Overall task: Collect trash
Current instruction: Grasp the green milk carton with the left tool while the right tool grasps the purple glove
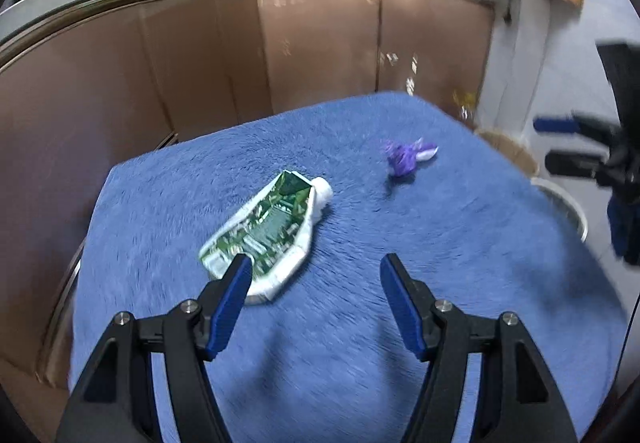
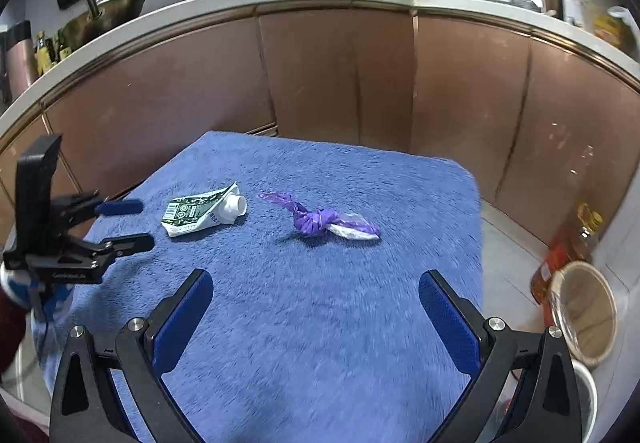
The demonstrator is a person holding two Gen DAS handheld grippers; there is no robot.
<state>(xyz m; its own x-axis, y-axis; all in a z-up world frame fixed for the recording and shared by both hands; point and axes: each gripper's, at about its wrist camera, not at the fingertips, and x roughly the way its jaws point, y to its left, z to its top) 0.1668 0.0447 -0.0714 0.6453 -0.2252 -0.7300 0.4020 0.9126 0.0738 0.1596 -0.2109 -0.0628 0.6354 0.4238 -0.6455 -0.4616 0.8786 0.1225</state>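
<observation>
- Trash lies on a table draped in fluffy blue cloth [image 2: 320, 303]: a flattened green-and-white carton with a white spout [image 2: 202, 212] toward the cloth's left side, and a knotted purple plastic bag with a white wad inside [image 2: 320, 221] near the middle, well apart from the carton.
- Left gripper [image 1: 316, 275] hovers above the near part of the cloth with its jaws spread wide and nothing between them; in its own view, the tip of one blue-padded finger [image 1: 234, 291] overlaps the near end of the carton, though I cannot tell whether it touches.
- Right gripper [image 2: 316, 295] hangs over the near edge of the cloth, jaws likewise wide apart and empty, aimed roughly toward the purple bag.
- Off the right edge of the table, down on the floor, stands a round tan bin with a clear liner [image 2: 586, 313], beside an amber oil bottle with a red label [image 2: 568, 255]; the bin looks like the place for the trash.
- Step in hand, as I judge it: the approach before the first pick, since both pieces are not yet lifted.
- Next move calls for the left jaws to shift over so the carton's flat body sits between the pads, then descend and close; the flat carton on soft pile may need the fingers pressed into the cloth to get under an edge.
- Purple bag offers its knot as the firmest spot for the right gripper.
</observation>
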